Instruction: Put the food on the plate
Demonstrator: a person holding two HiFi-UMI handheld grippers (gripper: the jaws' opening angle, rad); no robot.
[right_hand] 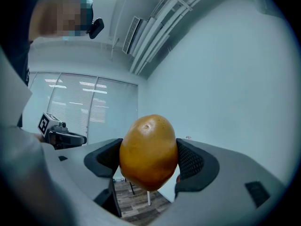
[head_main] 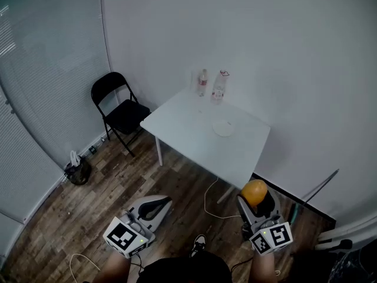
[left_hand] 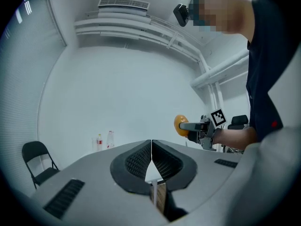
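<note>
The right gripper (head_main: 257, 198) has its jaws clamped on an orange-yellow fruit (right_hand: 148, 151), held in the air, well apart from the white table (head_main: 188, 139); the left gripper (left_hand: 151, 150) is low beside it, jaws pressed together; a white plate (head_main: 223, 128) lies on the table, near two bottles (head_main: 203, 82) at its far edge; a black chair (head_main: 121, 112) stands to the table's left.

Two bottles (head_main: 219, 87) stand on the table (head_main: 182, 128), folding chair (head_main: 122, 109) nearby.
</note>
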